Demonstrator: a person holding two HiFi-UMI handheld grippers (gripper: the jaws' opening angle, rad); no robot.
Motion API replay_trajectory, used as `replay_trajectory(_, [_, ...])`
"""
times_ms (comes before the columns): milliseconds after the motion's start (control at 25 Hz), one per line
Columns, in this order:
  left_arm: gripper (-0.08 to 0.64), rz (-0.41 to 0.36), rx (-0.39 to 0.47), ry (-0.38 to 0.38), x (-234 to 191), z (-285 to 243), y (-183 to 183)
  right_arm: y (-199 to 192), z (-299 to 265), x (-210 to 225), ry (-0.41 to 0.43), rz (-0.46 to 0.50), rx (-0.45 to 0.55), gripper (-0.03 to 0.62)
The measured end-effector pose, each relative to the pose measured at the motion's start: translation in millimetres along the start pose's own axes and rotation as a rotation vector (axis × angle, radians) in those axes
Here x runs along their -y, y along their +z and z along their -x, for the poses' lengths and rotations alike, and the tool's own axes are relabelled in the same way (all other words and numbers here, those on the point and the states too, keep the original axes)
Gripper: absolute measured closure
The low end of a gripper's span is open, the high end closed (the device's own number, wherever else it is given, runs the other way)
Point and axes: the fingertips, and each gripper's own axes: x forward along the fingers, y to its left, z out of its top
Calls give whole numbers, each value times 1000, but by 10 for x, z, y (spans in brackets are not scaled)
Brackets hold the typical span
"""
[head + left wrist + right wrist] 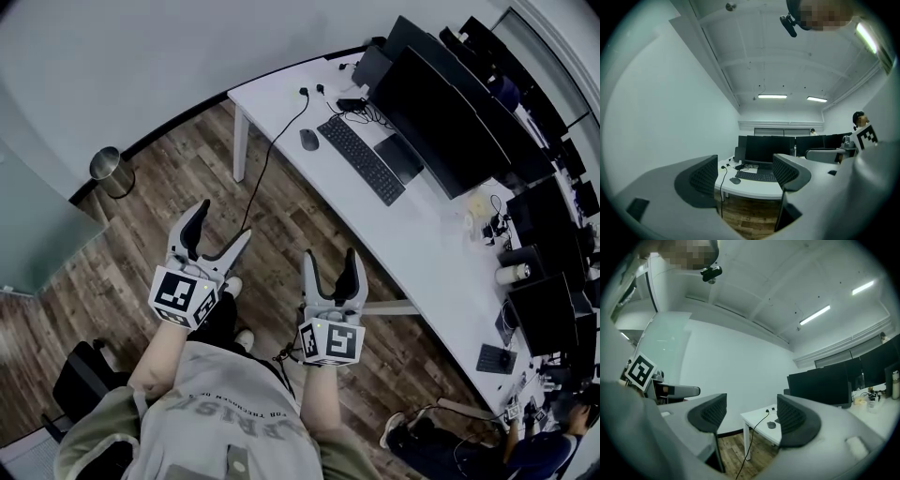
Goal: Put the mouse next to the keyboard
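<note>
Presently both tools are held over wood floor, well apart from the table point(424, 246).

- Left hand-held gripper point(221, 225): jaws are spread wide and nothing is seen between the pads. In its own view only the distant table shows through the gap.
- Right hand-held gripper point(330, 258): jaws are likewise wide apart and nothing is gripped.
- Mouse point(309, 140): found on the white table near its end, at about 12 o'clock from the right hand-held gripper. It lies just beside the keyboard point(361, 159), at roughly 10 o'clock from the keyboard's middle, with a narrow strip of table between them.
- A dark cable point(274, 155) is draped over the table edge and hangs to the floor at about 8 o'clock from the mouse.
- Monitors point(441, 112) are ranged behind the keyboard.
- Container: a round metal bin point(112, 172) stands on the floor by the wall, at 10 o'clock from the left hand-held gripper. Its contents cannot be made out.
</note>
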Motion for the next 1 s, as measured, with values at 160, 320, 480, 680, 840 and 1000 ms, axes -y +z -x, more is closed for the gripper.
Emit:
replay_trajectory(160, [207, -2, -18, -14, -63, -201, -70, -46, -179, 88, -6, 6, 1, 265])
replay_trajectory(320, [204, -1, -28, -32, -187, -492, -105, -108, -437, 169, -13, 23, -9, 265])
replay_trajectory(480, [202, 3, -31, -52, -390, -881, -80, -127, -806, 269, -27, 32, -10, 265])
replay_trajectory(680, [202, -17, -40, -91, -659, -1402, 13, -134, -1319, 403, -59, 27, -14, 265])
replay_trajectory(840, [202, -26, -45, -120, -927, -1836, 76, -167, -1762, 497, -85, 31, -23, 265])
replay_trajectory(1000, [202, -22, -52, -149, -1183, -2192, 94, -266, -2177, 539, -93, 28, -58, 265])
